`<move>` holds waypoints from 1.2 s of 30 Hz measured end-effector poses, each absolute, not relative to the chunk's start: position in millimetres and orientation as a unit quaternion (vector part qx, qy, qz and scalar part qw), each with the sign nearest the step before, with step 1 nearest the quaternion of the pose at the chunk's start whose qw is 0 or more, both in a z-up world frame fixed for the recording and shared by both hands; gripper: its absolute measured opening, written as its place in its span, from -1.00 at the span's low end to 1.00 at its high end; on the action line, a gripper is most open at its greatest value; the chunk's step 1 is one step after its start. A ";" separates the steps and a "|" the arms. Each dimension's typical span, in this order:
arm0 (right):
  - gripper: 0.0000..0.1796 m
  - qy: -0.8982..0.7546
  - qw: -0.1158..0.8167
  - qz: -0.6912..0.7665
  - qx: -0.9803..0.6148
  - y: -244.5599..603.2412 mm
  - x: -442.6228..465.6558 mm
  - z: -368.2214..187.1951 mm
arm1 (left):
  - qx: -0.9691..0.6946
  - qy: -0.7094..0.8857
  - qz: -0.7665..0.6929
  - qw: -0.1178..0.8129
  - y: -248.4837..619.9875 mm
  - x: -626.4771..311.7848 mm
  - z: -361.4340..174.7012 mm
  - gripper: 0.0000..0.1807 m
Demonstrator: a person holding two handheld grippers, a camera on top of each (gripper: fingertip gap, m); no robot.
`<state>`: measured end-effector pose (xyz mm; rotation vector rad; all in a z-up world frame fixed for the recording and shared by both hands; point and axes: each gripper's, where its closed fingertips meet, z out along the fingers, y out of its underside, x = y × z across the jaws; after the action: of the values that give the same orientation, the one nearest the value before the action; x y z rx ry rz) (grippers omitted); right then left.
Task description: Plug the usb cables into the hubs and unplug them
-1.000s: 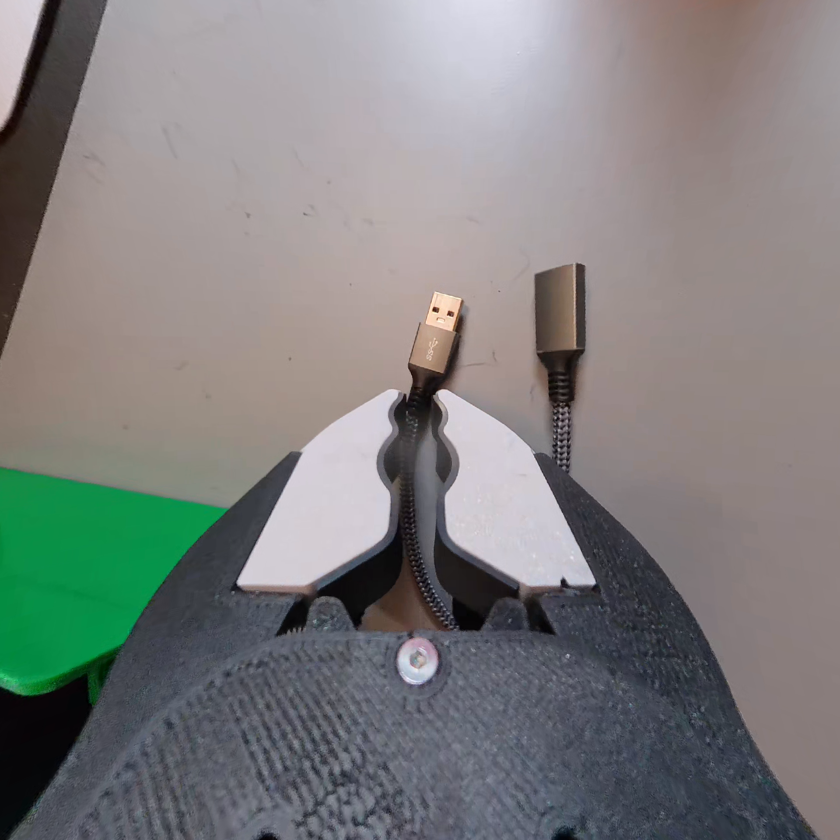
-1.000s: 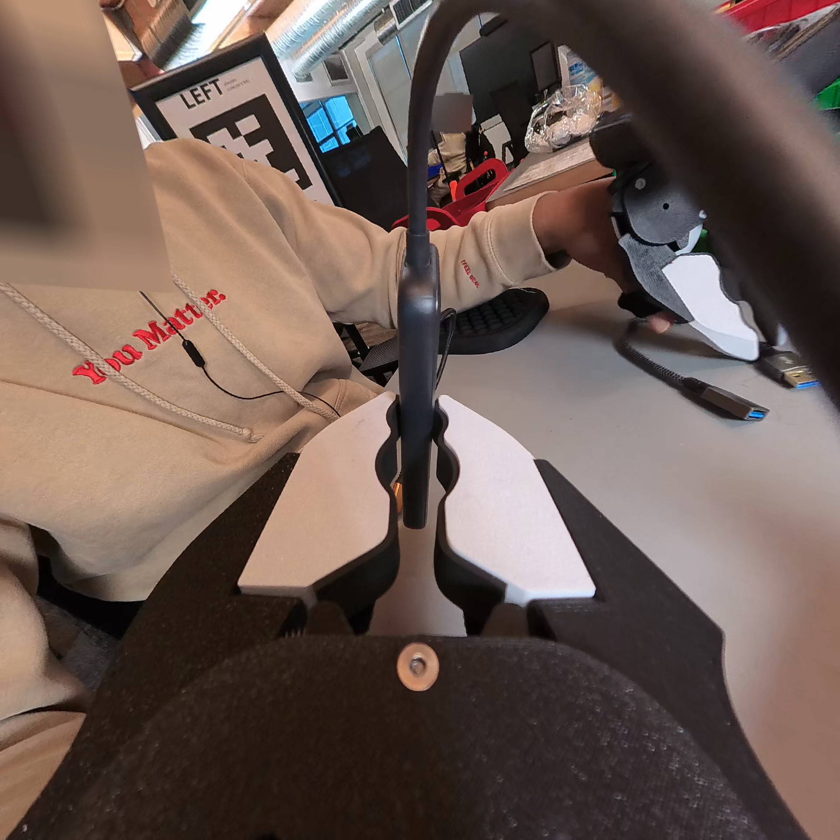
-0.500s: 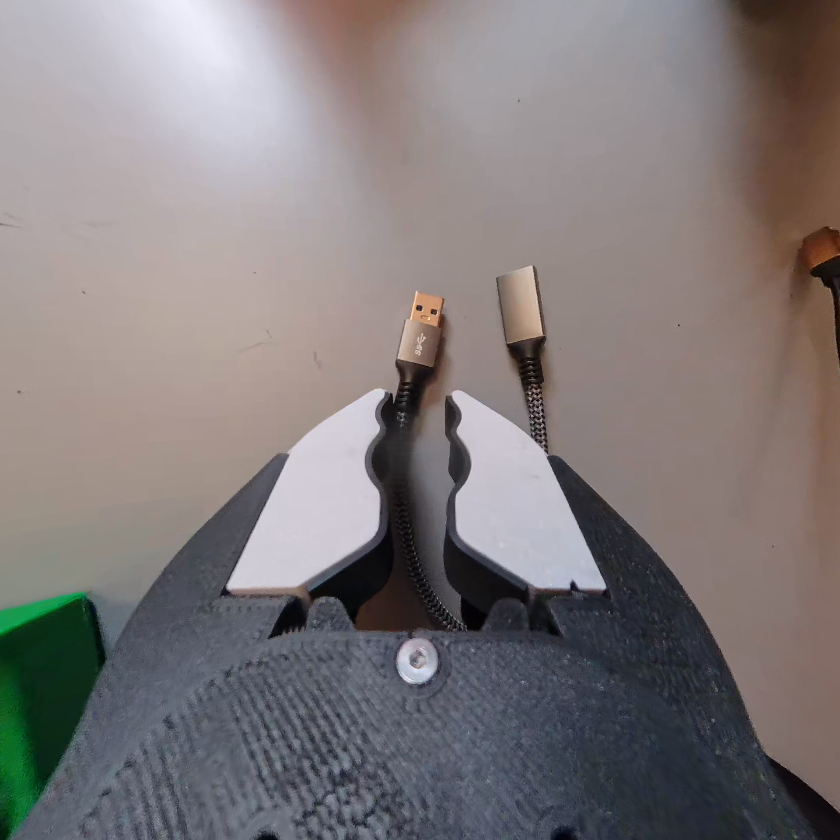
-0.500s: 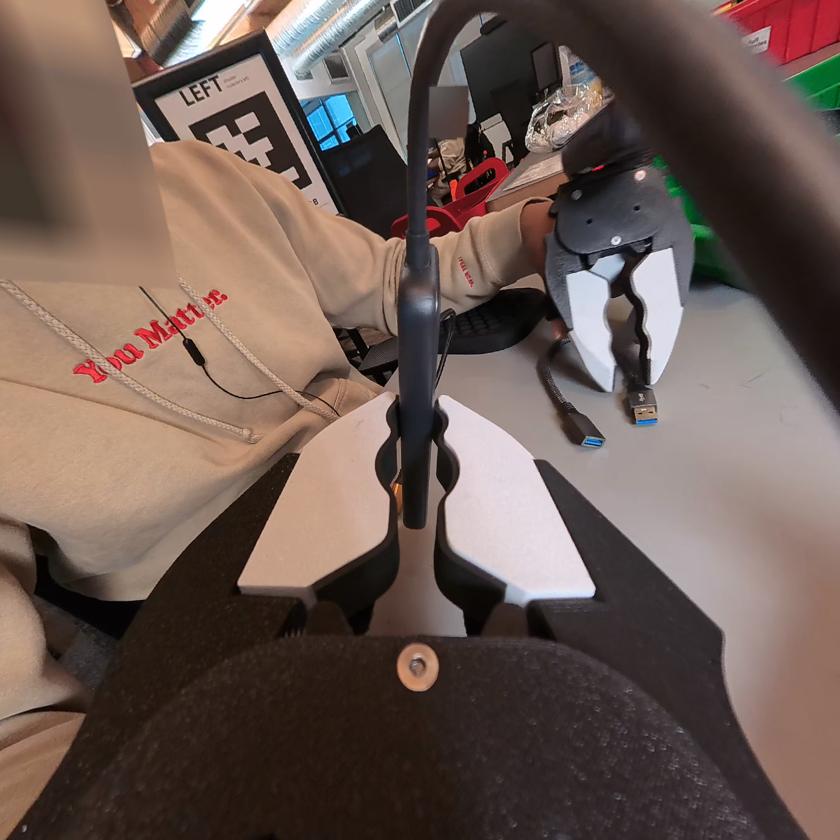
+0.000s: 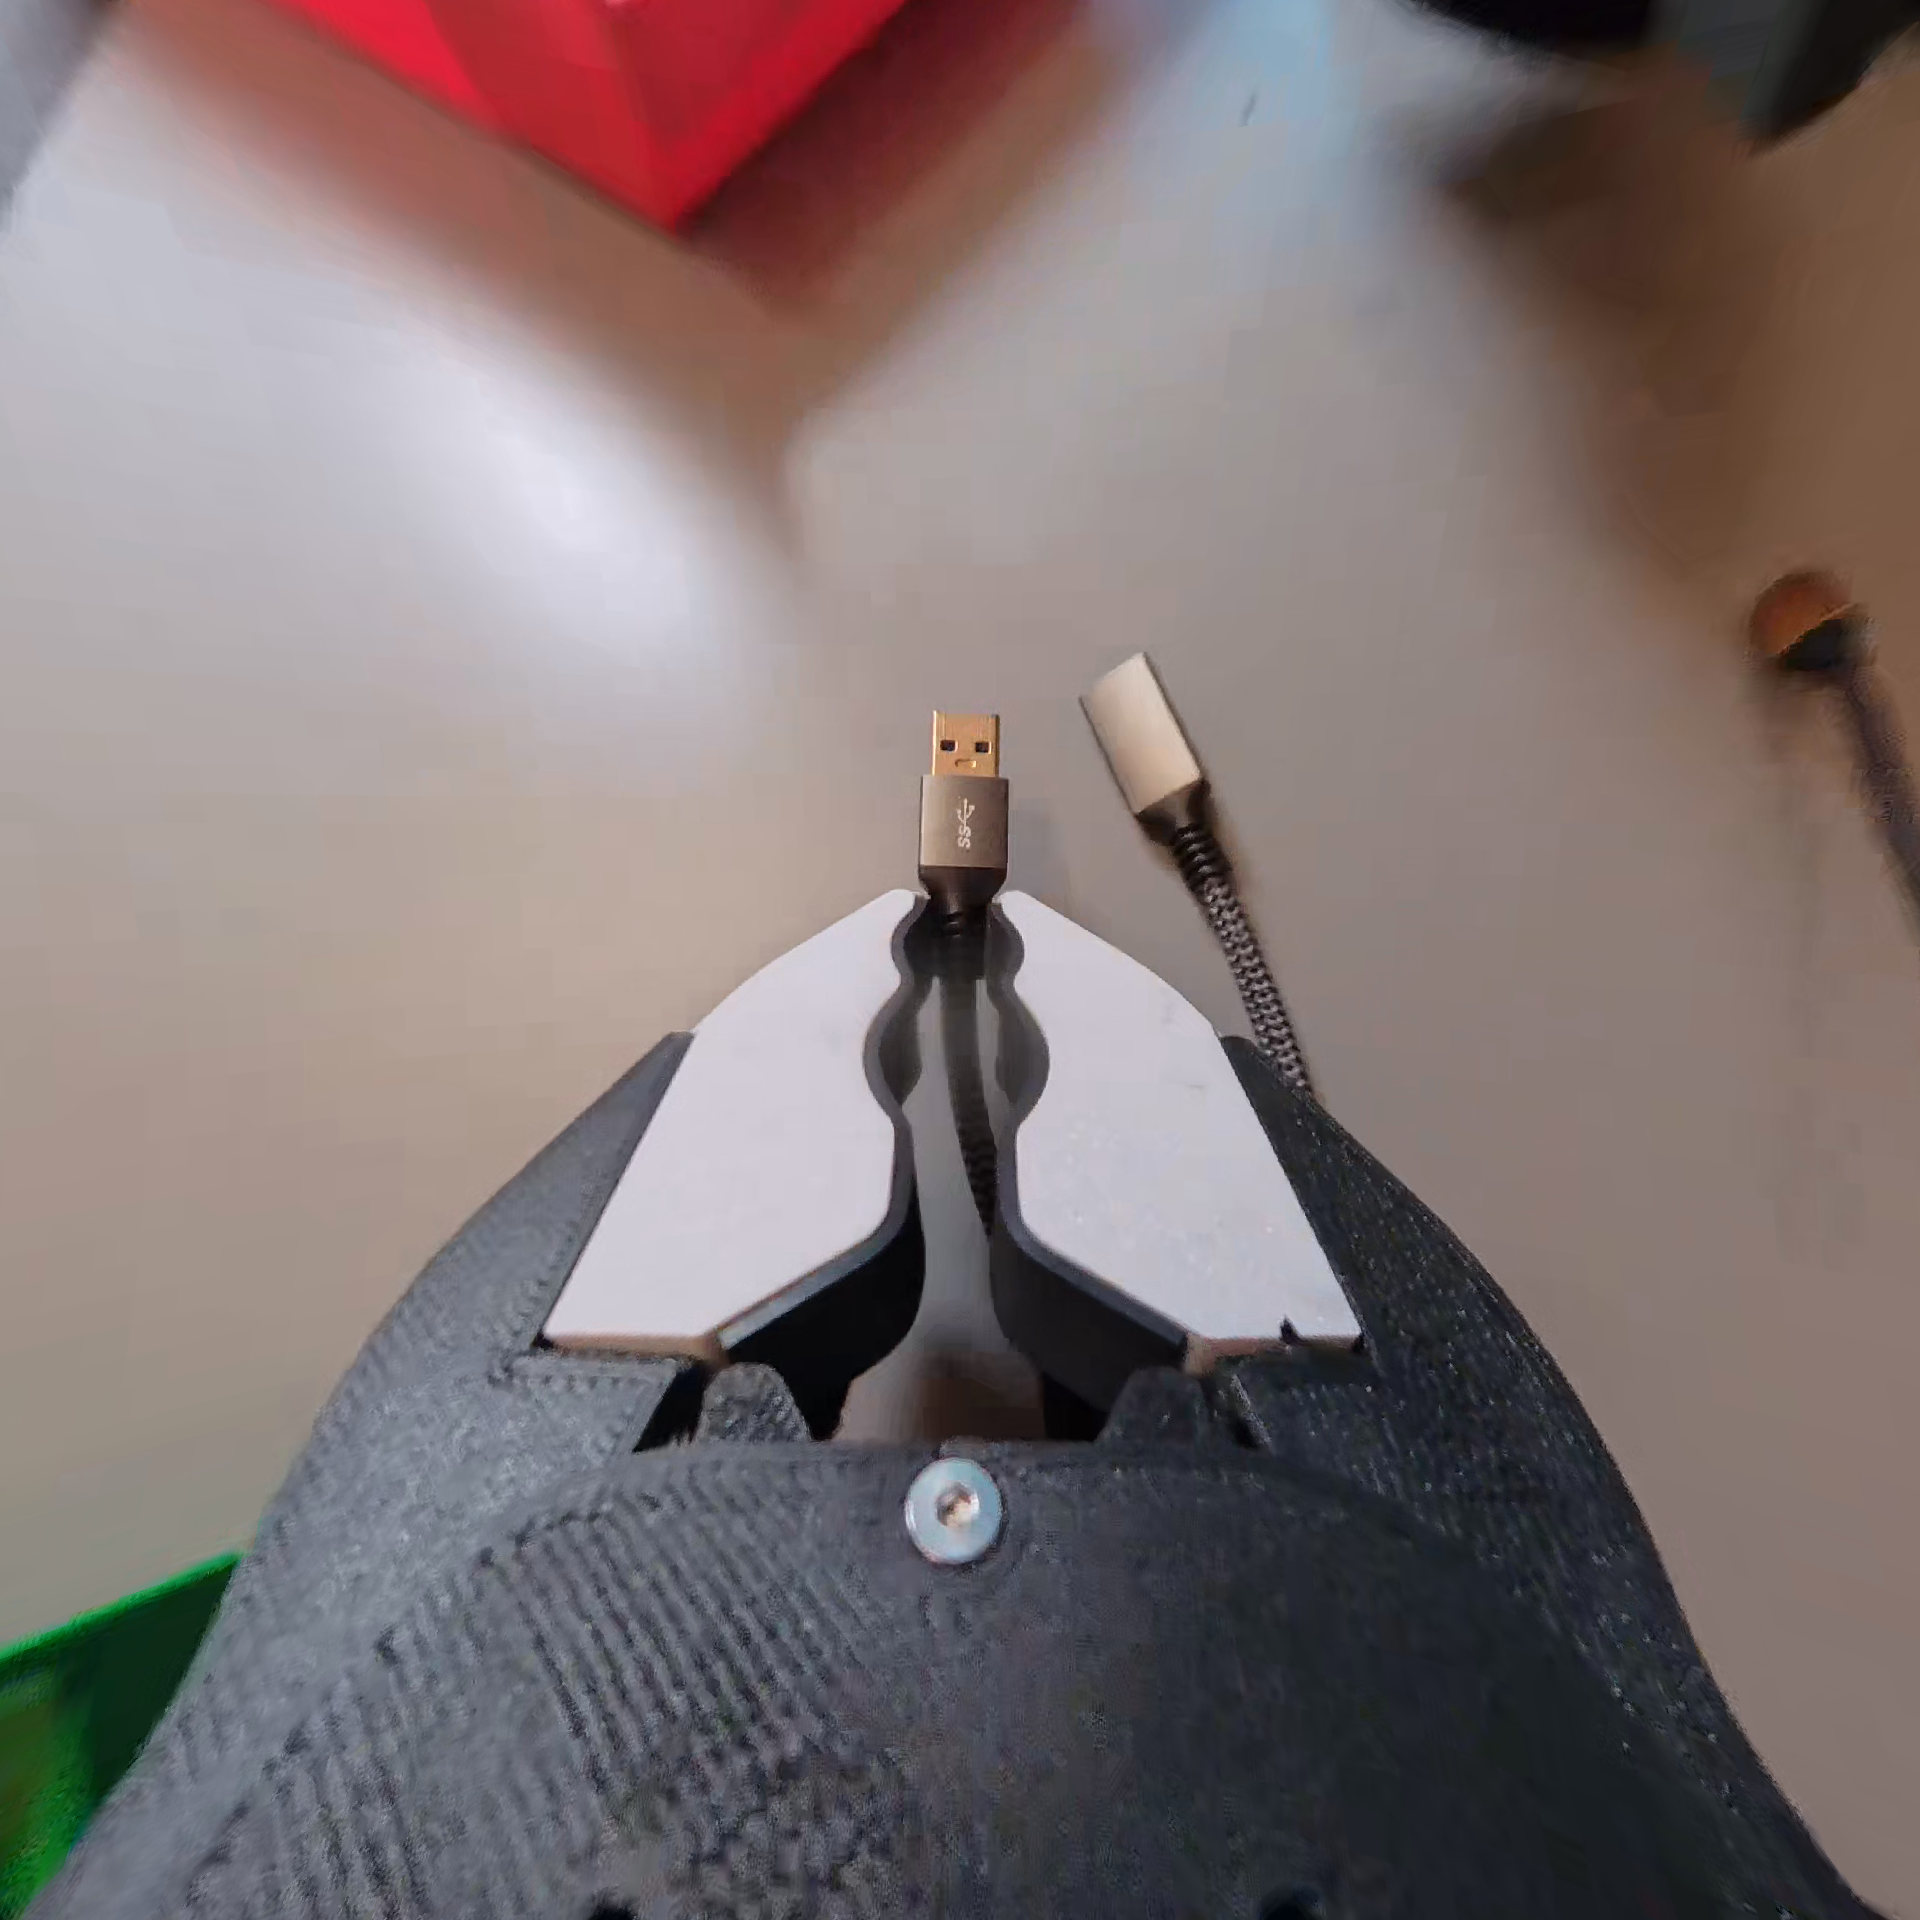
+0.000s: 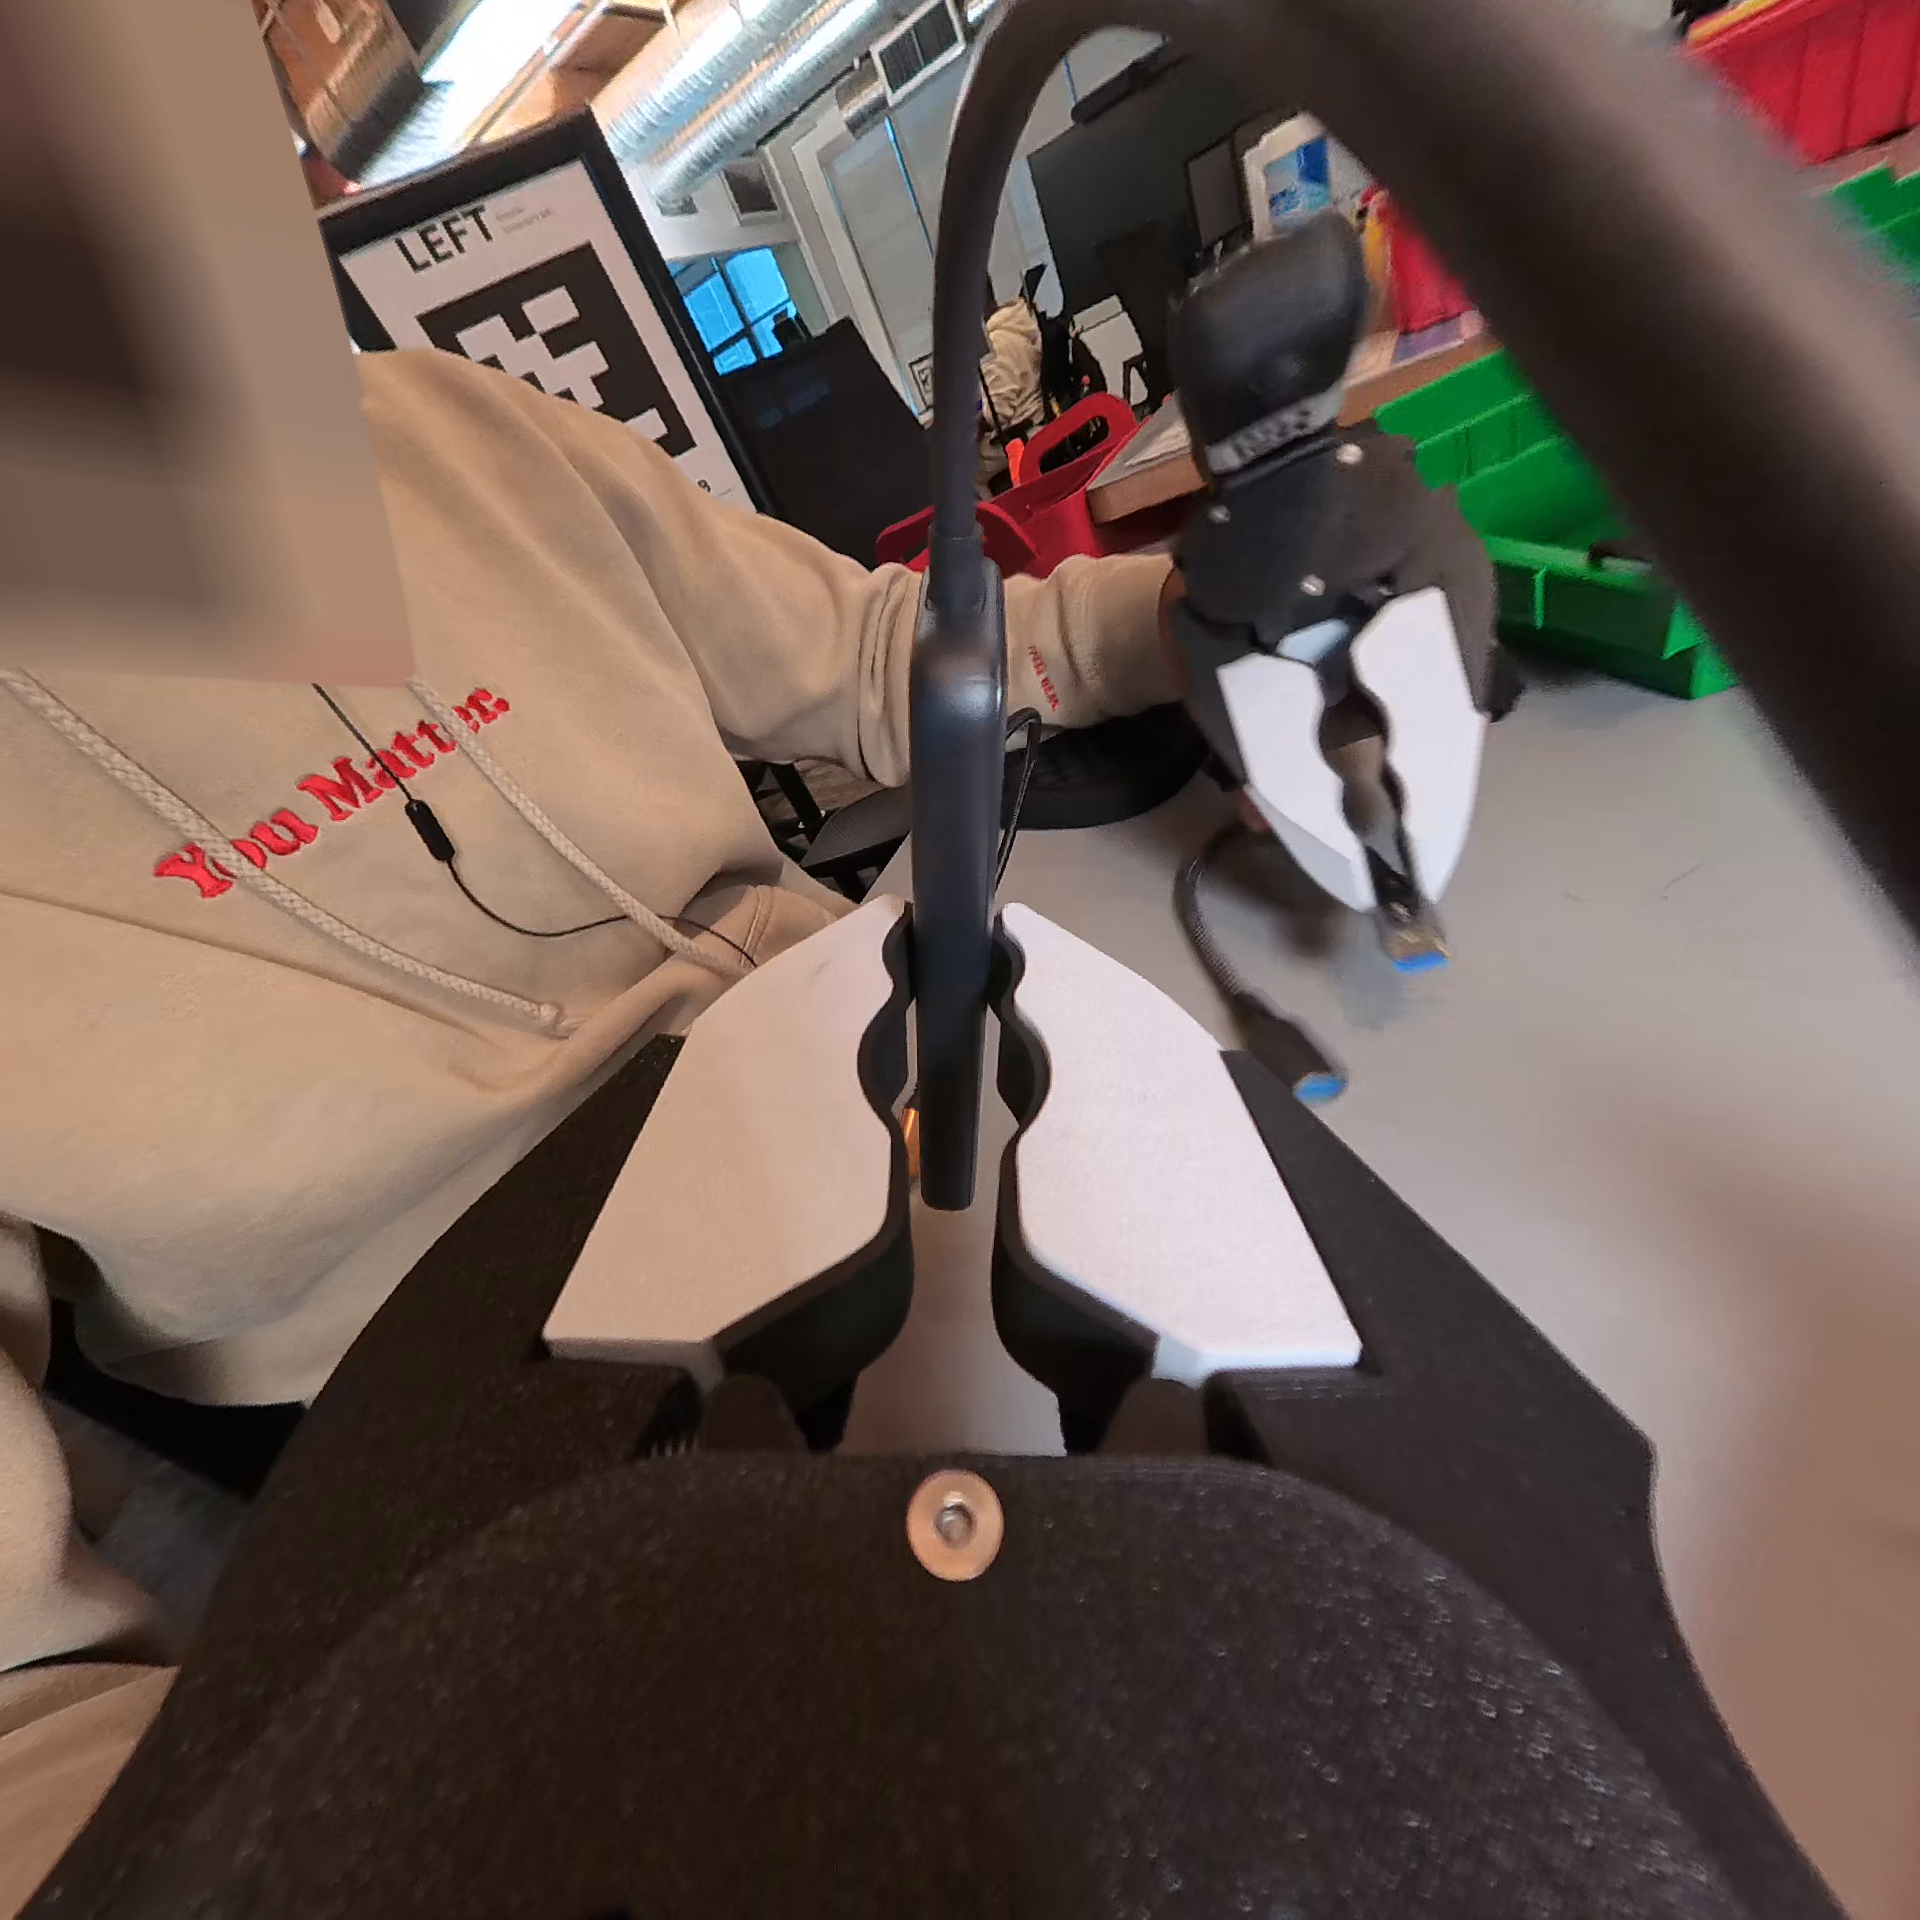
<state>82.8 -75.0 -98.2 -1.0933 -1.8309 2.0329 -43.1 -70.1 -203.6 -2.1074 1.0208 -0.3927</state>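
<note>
My left gripper point(image 5: 961, 906) is shut on the braided USB cable just behind its grey and gold plug point(image 5: 963, 800), which sticks out past the fingertips above the grey table point(image 5: 416, 727). The same cable's grey socket end point(image 5: 1138, 743) lies on the table to the right. My right gripper point(image 6: 956, 920) is shut on a slim dark hub point(image 6: 956, 831), held upright with its thick cable point(image 6: 961, 312) arching overhead. In the right wrist view the left gripper point(image 6: 1387, 883) holds the plug point(image 6: 1413, 940) a little above the table, and the socket end point(image 6: 1304, 1070) lies nearby.
Another cable end point(image 5: 1803, 623) lies at the right of the table. A red bin point(image 5: 623, 83) stands at the far side and a green bin point(image 5: 83, 1662) at the near left. A person in a beige hoodie point(image 6: 468, 831) sits behind the hub. Green bins point(image 6: 1538, 499) stand behind the left gripper.
The left gripper opened half a second ago, then shut again on the cable nearer the plug and lifted it, swinging towards the red bin. The right gripper and hub have not moved.
</note>
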 end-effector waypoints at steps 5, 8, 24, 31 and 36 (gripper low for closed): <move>-0.87 -0.615 0.099 0.692 -0.365 -74.6 83.4 -95.3 | -0.729 0.402 -0.260 0.489 -83.2 -11.5 -140.0 -0.89; -0.87 -0.616 0.097 0.692 -0.364 -76.4 82.5 -95.8 | -0.693 0.402 -0.285 0.526 -91.2 -1.9 -117.1 -0.89; -0.87 -0.596 0.089 0.713 -0.358 -72.7 82.3 -94.5 | -0.652 0.464 0.113 0.589 -74.3 -6.6 -106.3 -0.89; -0.87 -0.588 0.076 0.726 -0.348 -74.8 83.4 -94.3 | -0.597 0.497 0.219 0.591 -81.6 5.5 -96.6 -0.89; -0.87 -0.588 0.076 0.723 -0.355 -74.7 79.7 -98.3 | -0.572 0.516 0.249 0.587 -86.6 17.6 -96.3 -0.90</move>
<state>79.7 -74.7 -98.3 -1.0651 -1.7633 2.1661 17.6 -86.6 -96.3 -1.3326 1.2022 0.5814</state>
